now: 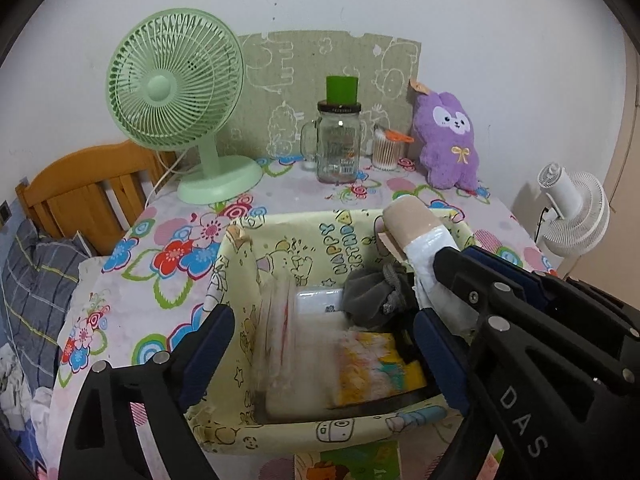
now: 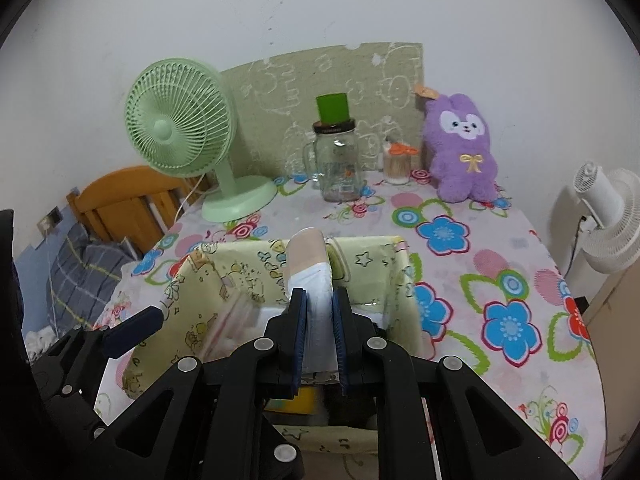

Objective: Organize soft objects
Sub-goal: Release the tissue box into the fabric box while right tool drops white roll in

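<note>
Right tool clamping rolled sock, over basket

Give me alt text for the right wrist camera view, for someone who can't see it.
The right gripper, shut on a beige-and-white rolled cloth, holds it over a fabric-lined basket on a flowered tablecloth. The left gripper is at the basket's left edge. Behind stand a green fan, a glass jar and a purple plush toy.

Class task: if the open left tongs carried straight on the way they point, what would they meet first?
Probably the blurred clear packet inside the fabric-lined basket, between the left tongs; depth is uncertain.
</note>
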### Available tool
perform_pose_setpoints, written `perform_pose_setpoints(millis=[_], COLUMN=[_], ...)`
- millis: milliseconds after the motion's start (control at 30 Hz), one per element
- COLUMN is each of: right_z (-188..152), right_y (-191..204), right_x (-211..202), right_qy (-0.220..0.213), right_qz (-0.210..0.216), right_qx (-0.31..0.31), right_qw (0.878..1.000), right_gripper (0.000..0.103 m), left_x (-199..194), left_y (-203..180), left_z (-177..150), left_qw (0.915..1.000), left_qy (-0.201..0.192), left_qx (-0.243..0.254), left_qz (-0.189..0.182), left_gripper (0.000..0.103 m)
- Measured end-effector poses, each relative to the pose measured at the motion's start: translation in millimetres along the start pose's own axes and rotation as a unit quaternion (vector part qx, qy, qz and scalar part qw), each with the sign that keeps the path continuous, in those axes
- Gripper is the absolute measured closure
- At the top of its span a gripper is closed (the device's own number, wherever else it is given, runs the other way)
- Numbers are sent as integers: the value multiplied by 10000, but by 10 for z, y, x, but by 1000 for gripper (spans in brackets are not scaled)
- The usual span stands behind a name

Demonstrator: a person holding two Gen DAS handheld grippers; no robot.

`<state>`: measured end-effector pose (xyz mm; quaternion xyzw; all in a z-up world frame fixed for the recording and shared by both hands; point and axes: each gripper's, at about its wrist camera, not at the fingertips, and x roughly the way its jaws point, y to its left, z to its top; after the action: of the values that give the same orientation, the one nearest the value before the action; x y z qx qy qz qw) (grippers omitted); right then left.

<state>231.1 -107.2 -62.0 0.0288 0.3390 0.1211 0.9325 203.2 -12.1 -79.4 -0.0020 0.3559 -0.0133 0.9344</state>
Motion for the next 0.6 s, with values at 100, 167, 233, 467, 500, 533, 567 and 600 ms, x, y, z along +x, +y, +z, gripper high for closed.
perform_pose_setpoints(millis=[100, 167, 233, 467, 500, 533, 567, 600], right_z=[-26, -42, -55, -85, -79, -80, -81, -81], right_y=[24, 30, 32, 60, 55, 52, 51, 44], right_x=[61, 111, 160, 111, 107, 97, 82, 73], right_qy=[73, 170, 283, 182, 190, 189, 187, 190], right_qz=[80, 190, 267, 76, 68, 64, 55, 49], right_qx=[-42, -53, -51, -69, -72, -67, -62, -56], right_qw=[9999, 9997, 9992, 9998, 9998, 9998, 9998, 9998], right_gripper=[87, 86, 85, 23, 23, 23, 23, 23], left_x=[34, 50, 48, -12, -18, -28, -37, -49], left_y=[25, 42, 39, 18, 15, 11, 6, 1], left_z=[-27, -50, -66, -90, -89, -87, -87, -87], left_qw=[10000, 9999, 9999, 9999, 9999, 9999, 9999, 9999], left_qy=[80, 123, 127, 64, 61, 49, 36, 24], left_qx=[2, 12, 48, 114, 114, 122, 129, 137], left_qz=[45, 45, 23, -31, -33, -37, -40, -41], left_gripper=[10, 10, 10, 8, 8, 8, 8, 8])
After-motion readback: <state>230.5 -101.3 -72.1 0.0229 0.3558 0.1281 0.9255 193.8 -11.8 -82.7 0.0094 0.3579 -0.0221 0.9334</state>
